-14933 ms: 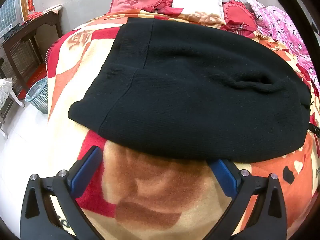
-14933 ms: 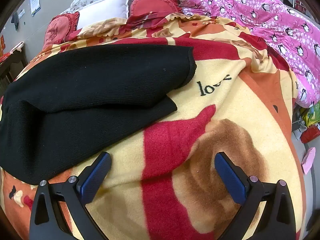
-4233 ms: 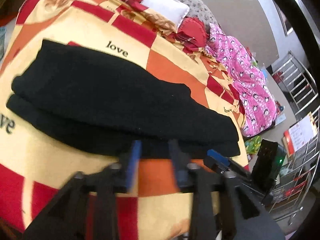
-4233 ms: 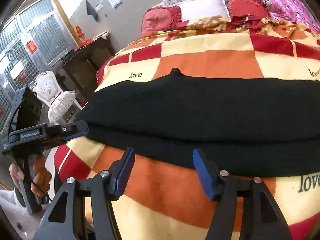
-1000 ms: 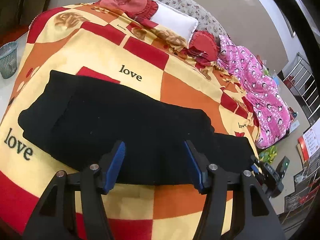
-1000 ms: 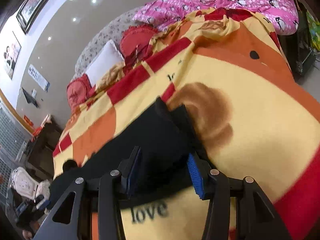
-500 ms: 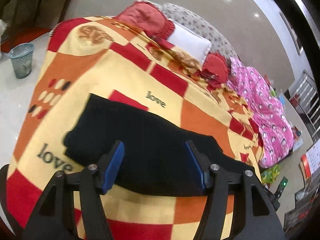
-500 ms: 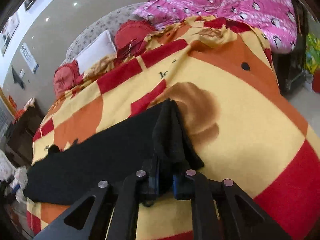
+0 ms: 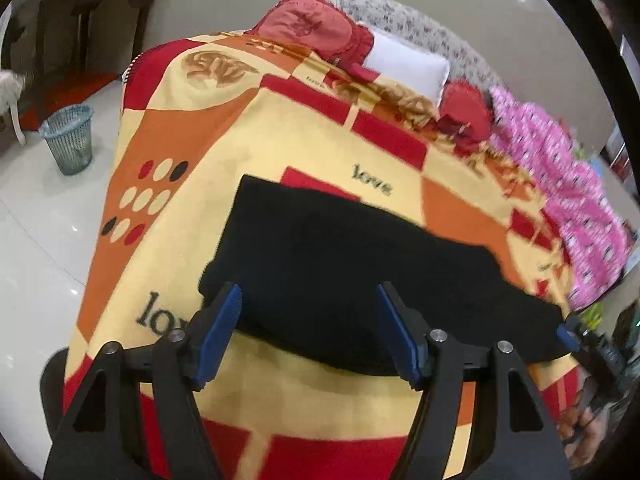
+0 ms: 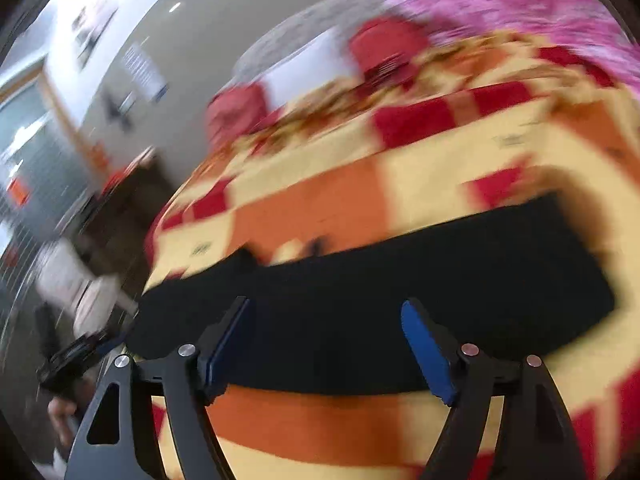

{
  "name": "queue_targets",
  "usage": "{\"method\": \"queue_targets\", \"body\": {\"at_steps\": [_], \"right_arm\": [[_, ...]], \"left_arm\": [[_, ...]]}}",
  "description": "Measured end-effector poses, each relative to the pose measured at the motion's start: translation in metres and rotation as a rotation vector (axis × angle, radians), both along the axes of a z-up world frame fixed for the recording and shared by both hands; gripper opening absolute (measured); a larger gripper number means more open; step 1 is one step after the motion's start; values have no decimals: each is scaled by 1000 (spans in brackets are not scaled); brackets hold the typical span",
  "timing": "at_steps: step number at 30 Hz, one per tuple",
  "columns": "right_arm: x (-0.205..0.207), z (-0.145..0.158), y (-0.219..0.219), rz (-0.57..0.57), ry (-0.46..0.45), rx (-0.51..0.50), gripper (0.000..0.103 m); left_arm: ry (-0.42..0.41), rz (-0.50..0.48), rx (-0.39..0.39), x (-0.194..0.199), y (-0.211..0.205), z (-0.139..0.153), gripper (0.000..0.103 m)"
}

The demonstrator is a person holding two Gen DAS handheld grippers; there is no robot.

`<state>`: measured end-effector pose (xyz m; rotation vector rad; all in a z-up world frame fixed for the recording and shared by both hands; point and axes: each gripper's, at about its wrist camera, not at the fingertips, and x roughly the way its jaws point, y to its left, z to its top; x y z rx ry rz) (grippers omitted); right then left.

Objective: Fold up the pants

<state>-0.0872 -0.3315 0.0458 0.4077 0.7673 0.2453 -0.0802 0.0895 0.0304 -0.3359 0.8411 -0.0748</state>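
Left gripper (image 9: 308, 326) spread wide, blue pads (image 9: 218, 330) gripping nothing, poised just over the near edge of the pants (image 9: 360, 272). Right gripper (image 10: 326, 346) likewise released and empty, view smeared by motion, hanging above the same black strip of pants (image 10: 380, 304). Pants lying flat as a long, narrow, layered band across the patterned blanket (image 9: 168, 152) on the bed, one squared end toward the left, the other running off toward the right. Thick knit by the look of it: probably soft, limp, fairly light, not slippery, likely to sag and slide open if lifted by one layer. Best taken at an end corner, pinching all layers together, one gripper per corner. Beyond: pillows (image 9: 404, 66), a pink quilt (image 9: 560, 168), a waste basket (image 9: 70, 140) on the floor.
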Motion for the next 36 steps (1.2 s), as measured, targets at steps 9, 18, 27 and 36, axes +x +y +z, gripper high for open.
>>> {"method": "queue_targets", "body": {"at_steps": [9, 18, 27, 36], "right_arm": [[46, -17, 119, 188, 45, -150, 79], [53, -31, 138, 188, 64, -199, 98], [58, -36, 157, 200, 70, -311, 103], [56, -32, 153, 211, 66, -288, 103]], "left_arm": [[43, -18, 68, 32, 10, -22, 69], [15, -25, 76, 39, 13, -25, 74], [-67, 32, 126, 17, 11, -6, 74], [-117, 42, 145, -7, -4, 15, 80]]}}
